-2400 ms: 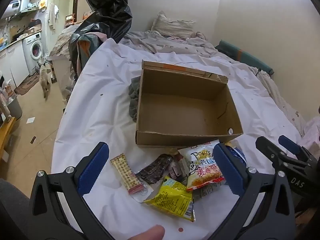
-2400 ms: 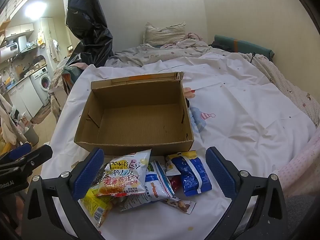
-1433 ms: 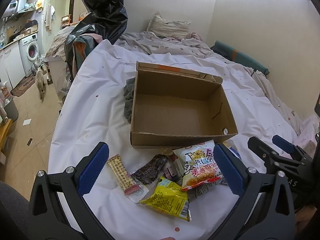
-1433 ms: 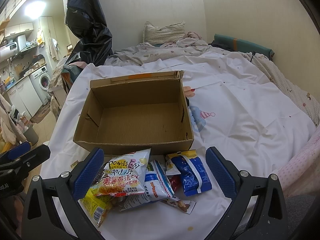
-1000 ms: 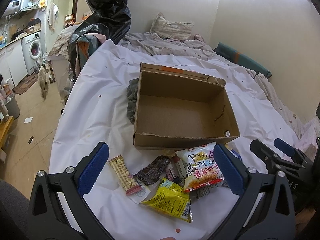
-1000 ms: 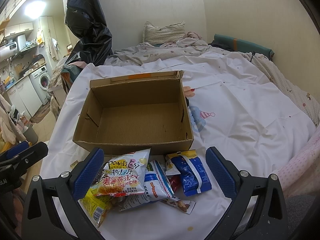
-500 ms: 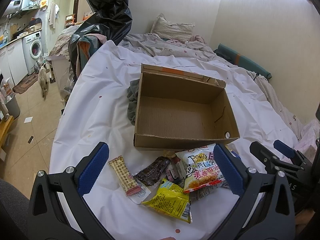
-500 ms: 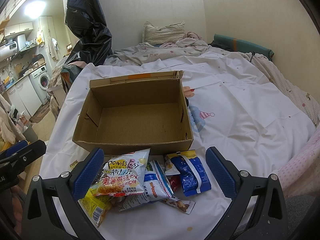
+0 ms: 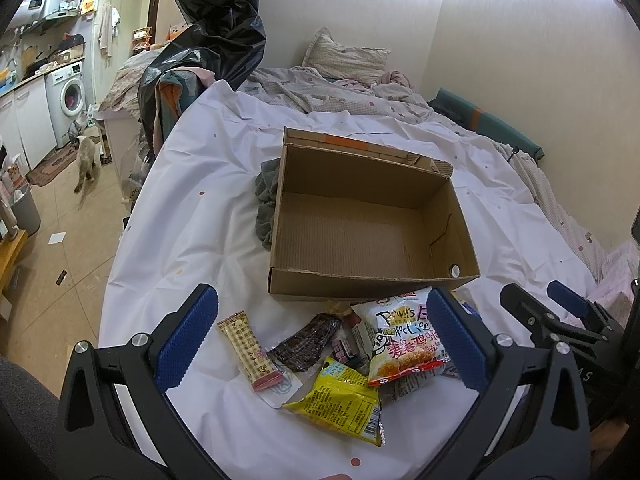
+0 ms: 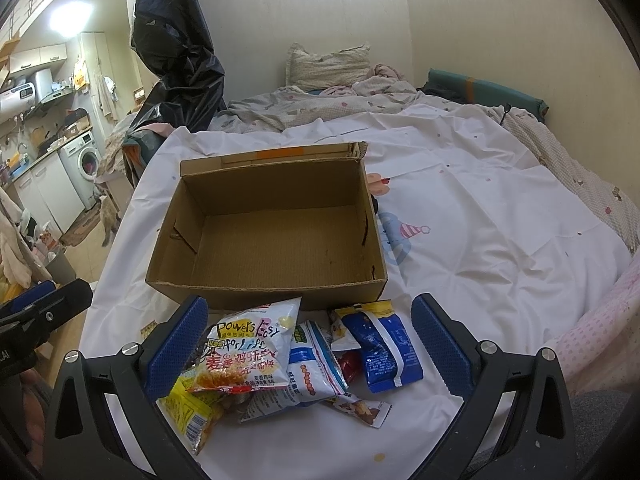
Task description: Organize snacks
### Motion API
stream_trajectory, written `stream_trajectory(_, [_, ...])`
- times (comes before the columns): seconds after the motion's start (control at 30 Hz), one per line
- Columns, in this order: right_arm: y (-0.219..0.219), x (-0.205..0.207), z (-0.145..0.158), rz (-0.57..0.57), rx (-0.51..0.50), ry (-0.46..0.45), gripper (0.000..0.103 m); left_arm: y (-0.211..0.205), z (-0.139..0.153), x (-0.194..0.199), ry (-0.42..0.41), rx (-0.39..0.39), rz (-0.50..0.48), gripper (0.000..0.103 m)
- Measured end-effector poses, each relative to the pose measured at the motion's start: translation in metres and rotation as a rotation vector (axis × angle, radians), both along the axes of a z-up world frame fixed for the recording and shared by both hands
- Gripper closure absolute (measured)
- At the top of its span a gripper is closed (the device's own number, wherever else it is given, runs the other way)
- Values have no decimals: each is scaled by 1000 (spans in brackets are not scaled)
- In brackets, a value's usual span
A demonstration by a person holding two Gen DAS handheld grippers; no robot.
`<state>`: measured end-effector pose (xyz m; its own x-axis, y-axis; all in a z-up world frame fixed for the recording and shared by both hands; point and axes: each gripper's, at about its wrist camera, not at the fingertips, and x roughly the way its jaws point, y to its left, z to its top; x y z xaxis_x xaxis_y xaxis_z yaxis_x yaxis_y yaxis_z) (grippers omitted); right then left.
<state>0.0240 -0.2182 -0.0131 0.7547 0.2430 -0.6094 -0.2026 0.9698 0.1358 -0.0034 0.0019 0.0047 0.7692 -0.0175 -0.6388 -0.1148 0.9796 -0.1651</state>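
Note:
An empty open cardboard box sits on the white sheet. In front of it lies a heap of snacks: a white and red chips bag, a yellow packet, a tan bar, a dark packet, a blue packet and a white and blue packet. My left gripper is open and empty, held above the heap. My right gripper is open and empty over the heap; it also shows in the left wrist view.
The white sheet covers a bed with a pillow and rumpled blanket at the far end. A grey cloth lies at the box's left side. A black plastic bag hangs at the far left. A cat stands on the kitchen floor.
Both grippers stay open and empty over the heap. The left view has shifted only slightly. No snack has moved.

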Motion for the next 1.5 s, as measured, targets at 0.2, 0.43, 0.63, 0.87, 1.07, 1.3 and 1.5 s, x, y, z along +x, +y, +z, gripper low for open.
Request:
stream_trajectory(0.2, [1,0,0,3,-1,3,0,0,0,0,0,-3,2,0])
stream_trajectory(0.43, [1,0,0,1,-1,5,0,0,-1,-1,3,0,-10,0])
stream_trajectory(0.63, [3,0,1,6,-1,3,0,1,-1,1,20,-8,-1,0])
stream_trajectory(0.87, [-11,16,-1,24,139,111,0,21,-5,15,89,-30,54,0])
stream_trajectory(1.07, [-17,62,-38,118,376,469,3,52,-16,41,214,-78,141,0])
stream_trajectory(1.3, [17,102,-75,155,242,662,20,74,-40,75,384,-90,181,0])
stream_trajectory(1.5, [46,114,-97,214,204,734,30,82,-70,84,480,-128,218,1])
